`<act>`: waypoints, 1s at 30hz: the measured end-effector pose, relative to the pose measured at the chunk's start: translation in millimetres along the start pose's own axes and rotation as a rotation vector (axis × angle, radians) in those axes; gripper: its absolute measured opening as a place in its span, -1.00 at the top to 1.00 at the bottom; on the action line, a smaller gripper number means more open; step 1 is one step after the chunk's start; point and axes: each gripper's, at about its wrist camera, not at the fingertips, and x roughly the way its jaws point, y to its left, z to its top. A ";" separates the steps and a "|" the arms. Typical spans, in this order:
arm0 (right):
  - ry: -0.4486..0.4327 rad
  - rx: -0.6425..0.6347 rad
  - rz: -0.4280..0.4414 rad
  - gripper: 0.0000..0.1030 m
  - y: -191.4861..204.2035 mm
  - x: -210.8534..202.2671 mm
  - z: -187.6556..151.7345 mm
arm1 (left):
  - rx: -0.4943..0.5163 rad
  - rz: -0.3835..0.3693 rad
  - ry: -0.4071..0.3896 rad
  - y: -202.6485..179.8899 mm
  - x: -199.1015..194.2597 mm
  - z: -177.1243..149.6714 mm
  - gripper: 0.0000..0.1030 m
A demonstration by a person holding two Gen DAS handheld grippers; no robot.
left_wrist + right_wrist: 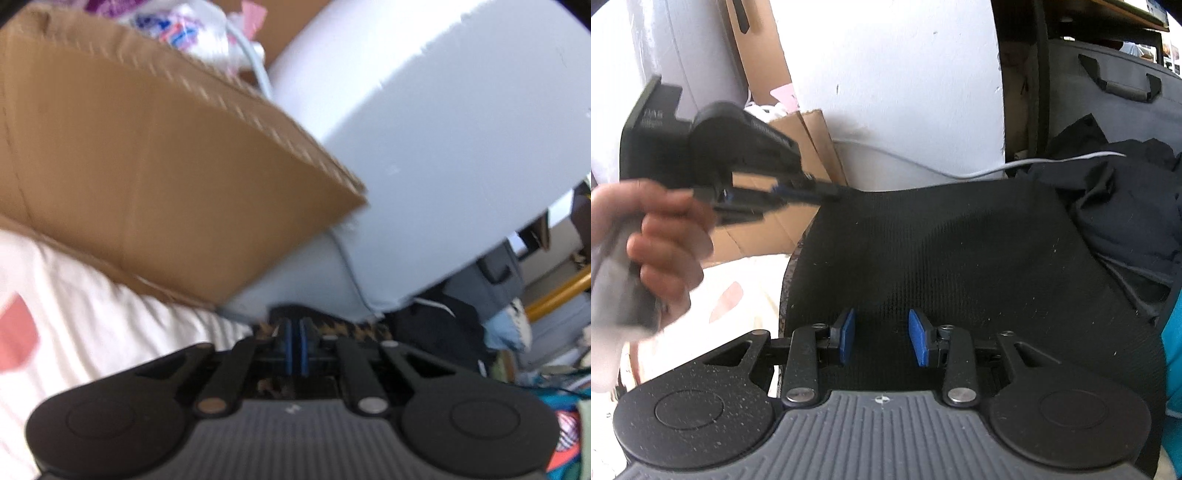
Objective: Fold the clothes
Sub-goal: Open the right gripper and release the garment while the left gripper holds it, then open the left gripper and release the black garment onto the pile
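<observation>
The left gripper (295, 345) is sitting clenched, blue pads together with nothing visible between them, its tip just reaching the far left edge of the black garment (960, 266). The right gripper (881, 338) is hovering released over that garment, which is lying spread flat. A dark clothes heap (1126, 206) is lying beside it, a cardboard box (147, 166) standing behind

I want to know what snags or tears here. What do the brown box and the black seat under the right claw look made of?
The brown box looks like corrugated cardboard: matte brown, with fluting showing along its cut top edge. The black seat looks like woven mesh fabric: a fine ribbed weave, matte, flecked with pale lint. The picture does not show what lies under the mesh.
</observation>
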 end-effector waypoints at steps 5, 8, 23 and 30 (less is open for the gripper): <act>0.010 0.003 -0.016 0.31 6.7 10.5 -2.9 | 0.057 0.013 0.002 -3.3 -10.5 2.1 0.88; 0.003 -0.008 -0.027 0.30 11.1 15.3 -5.0 | 0.115 -0.018 0.031 -12.3 -17.9 -4.4 0.87; -0.038 0.029 0.001 0.18 2.5 0.8 -6.9 | 0.319 -0.121 0.134 -50.5 -28.3 -76.9 0.86; -0.070 0.041 -0.040 0.15 -15.4 -9.5 -5.5 | 0.322 -0.056 0.126 -43.4 -12.4 -82.9 0.96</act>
